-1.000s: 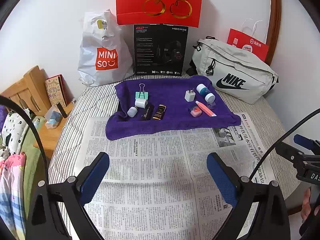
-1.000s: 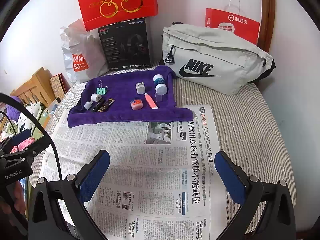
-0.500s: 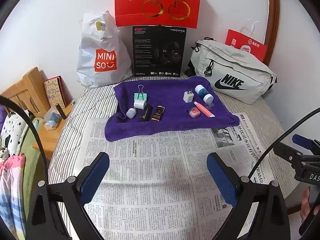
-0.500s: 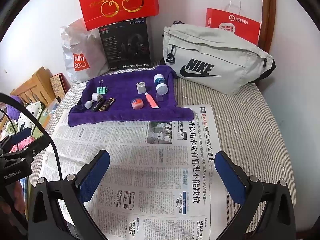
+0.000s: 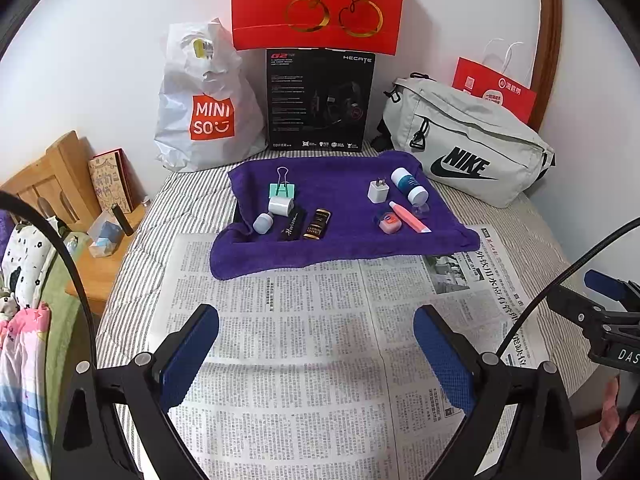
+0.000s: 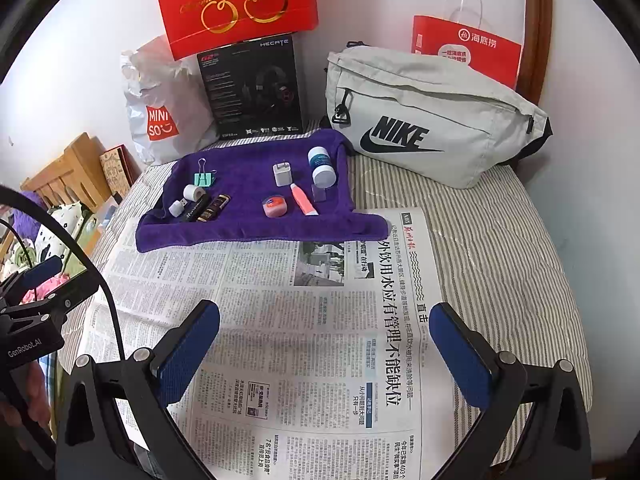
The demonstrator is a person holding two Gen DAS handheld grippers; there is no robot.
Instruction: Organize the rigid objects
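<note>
A purple towel lies at the far side of the bed with several small objects on it: a green binder clip, a white roll, a small white cap, two dark tubes, a white charger plug, a white and blue bottle, a pink tube and a round pink tin. My left gripper and my right gripper are both open and empty over the newspaper, well short of the towel.
Along the wall stand a white Miniso bag, a black headset box, a red gift bag, a grey Nike bag and a red paper bag. A wooden bedside stand is at the left.
Both grippers have eased slightly forward and down toward the towel. Both stay open and empty. Nothing on the towel has moved.
</note>
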